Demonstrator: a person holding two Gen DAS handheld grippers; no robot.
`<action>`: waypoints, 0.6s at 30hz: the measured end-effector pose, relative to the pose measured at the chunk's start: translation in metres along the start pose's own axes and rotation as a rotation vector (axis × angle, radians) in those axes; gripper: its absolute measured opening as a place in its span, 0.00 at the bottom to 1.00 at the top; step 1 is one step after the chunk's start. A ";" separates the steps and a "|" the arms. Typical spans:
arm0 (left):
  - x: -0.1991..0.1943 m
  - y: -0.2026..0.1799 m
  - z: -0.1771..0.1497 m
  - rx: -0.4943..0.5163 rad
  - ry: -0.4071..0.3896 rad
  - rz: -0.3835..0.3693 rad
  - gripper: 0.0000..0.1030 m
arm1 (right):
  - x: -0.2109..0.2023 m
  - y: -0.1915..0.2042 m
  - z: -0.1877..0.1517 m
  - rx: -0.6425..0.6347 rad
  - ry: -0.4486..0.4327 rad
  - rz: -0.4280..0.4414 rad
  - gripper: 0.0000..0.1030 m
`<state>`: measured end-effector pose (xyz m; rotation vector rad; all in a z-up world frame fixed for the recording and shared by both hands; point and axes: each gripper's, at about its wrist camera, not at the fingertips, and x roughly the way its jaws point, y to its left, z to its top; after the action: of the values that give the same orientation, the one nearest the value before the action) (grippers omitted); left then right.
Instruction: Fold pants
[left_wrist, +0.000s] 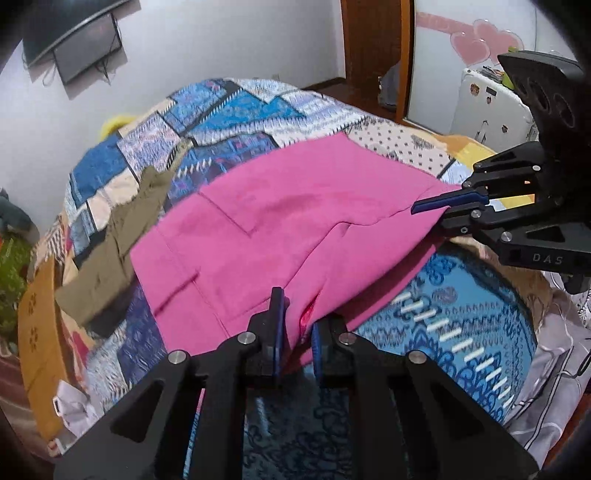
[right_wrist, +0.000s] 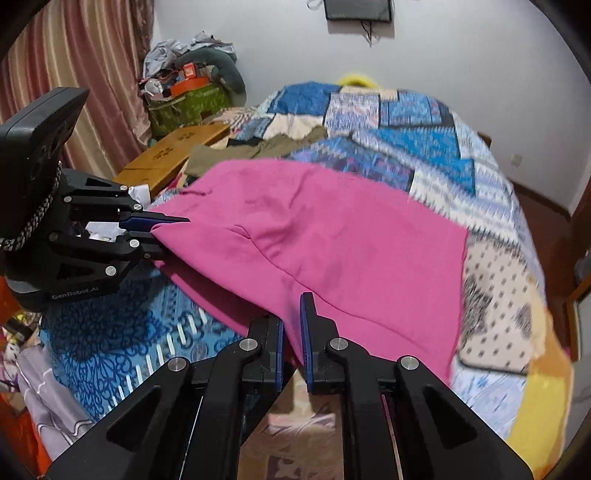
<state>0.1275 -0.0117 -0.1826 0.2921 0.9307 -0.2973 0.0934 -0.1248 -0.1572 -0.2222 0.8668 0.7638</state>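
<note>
Left hand-held gripper: nearest in the left wrist view; blue-padded fingers clamped on the near edge of the pink pants, cloth bunched between the pads.
Right hand-held gripper: fingers pinched on the pants' near edge in its own view; in the left wrist view it reaches in from the right, gripping the far corner of that same edge.
Pants, look: solid magenta-pink, soft matte cloth; flat seams and a squarish patch-pocket outline visible; a darker smudge near the middle.
Pants, position: near edge lifted between the two grippers, sagging slightly; the rest draped flat across the bed.
Bed cover: patchwork quilt, blue, white and cream blocks; blue patterned cloth below the raised edge.
Olive garment: on the quilt just beyond the pants, touching their far side.
Wooden board: at the bed's edge, beyond the olive garment.
Wall: white, dark screen mounted high.
</note>
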 end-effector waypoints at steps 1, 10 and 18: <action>-0.001 0.001 -0.002 -0.009 -0.002 -0.002 0.14 | 0.002 0.001 -0.002 0.007 0.009 0.004 0.09; -0.028 0.016 -0.010 -0.100 -0.005 -0.089 0.27 | -0.022 0.005 -0.002 0.066 -0.030 0.032 0.35; -0.053 0.028 0.013 -0.189 -0.117 -0.112 0.27 | -0.026 0.007 0.018 0.116 -0.115 0.057 0.41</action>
<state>0.1175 0.0157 -0.1286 0.0484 0.8544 -0.3231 0.0888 -0.1245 -0.1256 -0.0503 0.8076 0.7699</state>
